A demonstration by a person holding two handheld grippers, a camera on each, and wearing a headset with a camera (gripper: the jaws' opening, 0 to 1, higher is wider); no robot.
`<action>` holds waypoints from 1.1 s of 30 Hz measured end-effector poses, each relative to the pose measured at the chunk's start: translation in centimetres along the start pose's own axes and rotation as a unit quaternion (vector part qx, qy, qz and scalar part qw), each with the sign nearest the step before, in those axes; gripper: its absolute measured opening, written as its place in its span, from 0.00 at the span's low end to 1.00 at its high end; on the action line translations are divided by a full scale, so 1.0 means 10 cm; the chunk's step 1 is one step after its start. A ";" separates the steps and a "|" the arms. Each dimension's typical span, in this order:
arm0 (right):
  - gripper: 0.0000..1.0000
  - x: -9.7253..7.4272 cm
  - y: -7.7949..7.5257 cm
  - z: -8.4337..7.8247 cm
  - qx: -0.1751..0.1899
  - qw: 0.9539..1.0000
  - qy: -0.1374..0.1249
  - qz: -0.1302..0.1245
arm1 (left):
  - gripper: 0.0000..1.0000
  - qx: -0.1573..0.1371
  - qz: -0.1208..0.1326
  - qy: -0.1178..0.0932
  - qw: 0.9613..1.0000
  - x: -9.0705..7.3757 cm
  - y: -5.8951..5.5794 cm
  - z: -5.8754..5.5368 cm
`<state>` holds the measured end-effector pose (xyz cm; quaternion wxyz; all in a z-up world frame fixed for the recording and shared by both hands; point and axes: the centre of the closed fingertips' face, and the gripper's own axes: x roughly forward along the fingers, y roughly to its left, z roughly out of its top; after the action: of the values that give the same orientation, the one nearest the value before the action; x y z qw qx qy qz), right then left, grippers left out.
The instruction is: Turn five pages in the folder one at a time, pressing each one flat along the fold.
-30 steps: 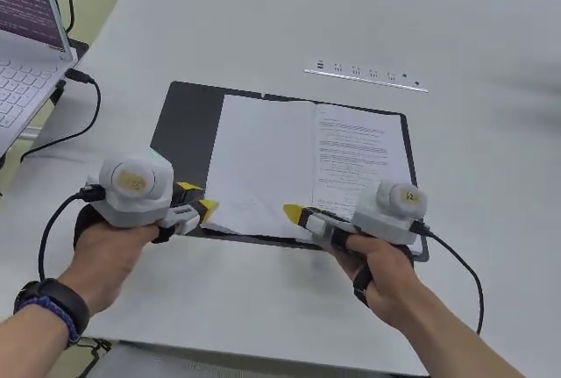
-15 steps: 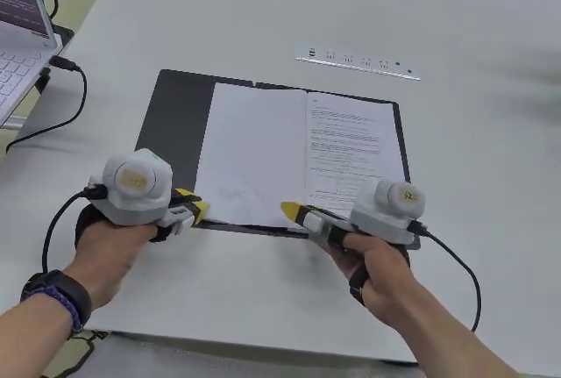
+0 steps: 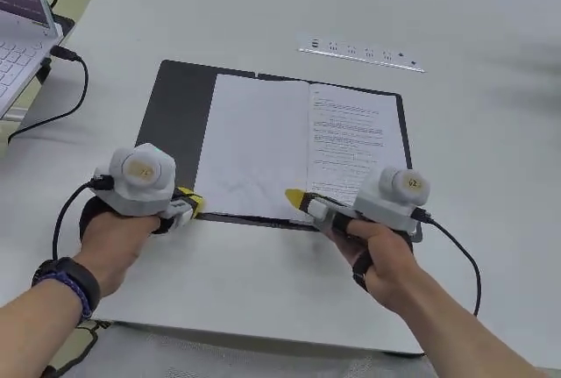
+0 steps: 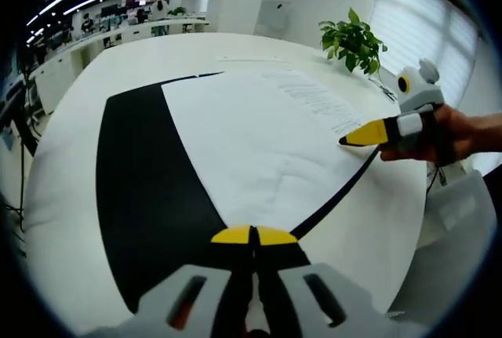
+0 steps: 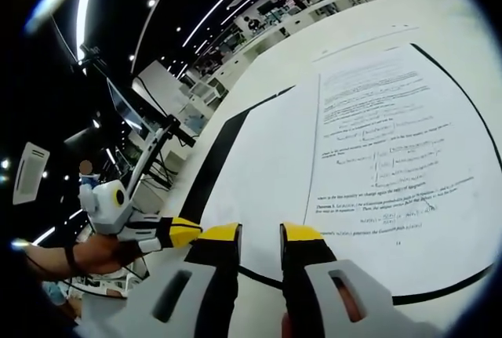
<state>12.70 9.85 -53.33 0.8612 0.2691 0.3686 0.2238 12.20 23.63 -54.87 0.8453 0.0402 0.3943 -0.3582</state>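
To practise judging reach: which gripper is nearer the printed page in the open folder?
Right. The right gripper sits at the lower left corner of the printed page; the left gripper is across the blank page, at its lower left corner.

Head view looks steeply down; both gripper views skim low and close, all sharing the folder (image 3: 180,124).

Left hand-held gripper (image 4: 252,235) closed, right hand-held gripper (image 5: 260,233) slightly parted.
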 end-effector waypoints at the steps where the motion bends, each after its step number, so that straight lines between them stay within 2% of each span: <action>1: 0.18 0.01 0.00 0.01 -0.001 1.000 0.000 0.001 | 0.00 0.005 0.002 0.000 1.000 0.00 0.00 0.00; 4: 0.17 0.04 0.00 0.05 -0.003 1.000 -0.001 0.002 | 0.00 0.008 0.004 -0.002 1.000 0.00 0.00 0.00; 7: 0.16 0.07 0.00 0.09 -0.006 1.000 -0.003 0.003 | 0.00 -0.012 0.006 -0.011 1.000 0.00 0.02 -0.01; 10: 0.15 0.12 -0.02 0.12 -0.008 1.000 -0.001 0.003 | 0.00 -0.016 0.006 -0.016 1.000 0.00 0.02 -0.01; 13: 0.14 0.16 -0.05 0.19 -0.009 1.000 -0.006 0.002 | 0.00 -0.010 0.009 -0.014 1.000 0.00 0.01 -0.01; 21: 0.11 0.31 -0.13 0.41 -0.006 1.000 -0.018 0.002 | 0.00 -0.015 0.007 -0.013 1.000 0.02 0.03 -0.01; 30: 0.04 0.39 -0.30 0.63 0.004 0.999 -0.041 -0.006 | 0.00 -0.026 0.002 -0.012 1.000 0.03 0.04 -0.01; 33: 0.03 0.41 -0.38 0.64 0.009 0.999 -0.040 -0.012 | 0.00 -0.026 0.003 -0.012 1.000 0.03 0.04 -0.01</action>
<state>20.82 7.44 -54.10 0.8755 0.2814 0.3386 0.1993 12.54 23.83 -55.25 0.8518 0.0153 0.3934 -0.3456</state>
